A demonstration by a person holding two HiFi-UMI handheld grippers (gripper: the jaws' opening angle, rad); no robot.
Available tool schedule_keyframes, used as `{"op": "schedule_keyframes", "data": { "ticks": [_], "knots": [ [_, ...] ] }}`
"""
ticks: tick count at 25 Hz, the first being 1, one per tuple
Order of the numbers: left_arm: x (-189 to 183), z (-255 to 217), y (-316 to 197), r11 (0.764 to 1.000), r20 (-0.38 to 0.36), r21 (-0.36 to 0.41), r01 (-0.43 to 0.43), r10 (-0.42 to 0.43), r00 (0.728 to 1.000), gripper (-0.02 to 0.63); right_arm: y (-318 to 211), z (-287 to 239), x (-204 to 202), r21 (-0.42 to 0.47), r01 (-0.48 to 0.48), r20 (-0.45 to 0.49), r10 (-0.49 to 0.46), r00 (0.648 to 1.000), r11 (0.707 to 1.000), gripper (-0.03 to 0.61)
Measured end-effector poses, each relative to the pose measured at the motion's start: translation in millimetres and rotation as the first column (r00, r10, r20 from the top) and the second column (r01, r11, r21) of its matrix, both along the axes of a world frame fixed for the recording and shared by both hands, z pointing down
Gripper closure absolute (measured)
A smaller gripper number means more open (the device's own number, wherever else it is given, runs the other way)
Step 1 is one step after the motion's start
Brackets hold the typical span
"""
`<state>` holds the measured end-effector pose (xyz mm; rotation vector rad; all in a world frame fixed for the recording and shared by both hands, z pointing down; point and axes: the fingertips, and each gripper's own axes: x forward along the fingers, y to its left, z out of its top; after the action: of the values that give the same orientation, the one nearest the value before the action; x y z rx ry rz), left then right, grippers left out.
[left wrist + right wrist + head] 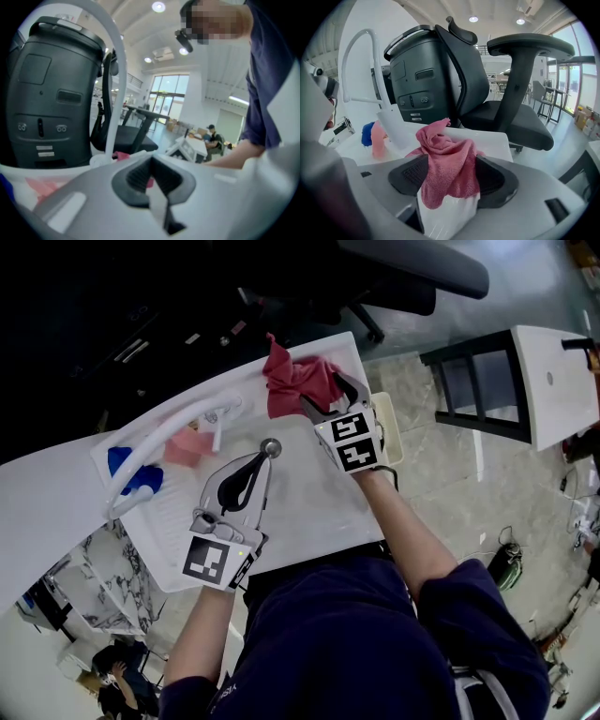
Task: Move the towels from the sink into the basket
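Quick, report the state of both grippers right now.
Left gripper: closed, jaws together, nothing between them.
Right gripper: open, with the red towel draped between its jaws, not clamped.

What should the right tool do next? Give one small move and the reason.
Probably close the right tool. Its jaws stand open around the crumpled red terry towel, which lies loose on the white sink unit, so a grip seems to come first.

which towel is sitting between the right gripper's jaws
The dark pink towel, draped between the right gripper's open jaws; the light pink towel and blue towel lie farther off.
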<state>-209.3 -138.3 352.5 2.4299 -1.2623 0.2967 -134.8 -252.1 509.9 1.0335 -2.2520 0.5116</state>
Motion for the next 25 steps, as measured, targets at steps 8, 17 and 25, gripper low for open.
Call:
{"op": "schedule_keyframes", "data": {
  "ticks": [8, 17, 25],
  "knots": [
    [1, 1, 3, 1.0, -0.009, -0.008, -0.006, 0.006, 1.0, 0.611, -5, 11, -3, 0.008, 0.009, -0.113, -0.008, 0.994, 1.0, 0.296],
    [-2, 2, 8, 1.0, -0.013, -0.013, -0.003, 0.003, 1.0, 0.611, -1, 10, -11, 0.033, 0.055, -0.149, -0.05, 0.988, 0.998, 0.424],
    [-10, 0, 19, 1.0, -0.008, -0.004, 0.003, -0.003, 1.0, 0.611, 6, 6, -13, 0.042, 0.071, -0.135, -0.065, 0.989, 0.997, 0.511]
  ]
}}
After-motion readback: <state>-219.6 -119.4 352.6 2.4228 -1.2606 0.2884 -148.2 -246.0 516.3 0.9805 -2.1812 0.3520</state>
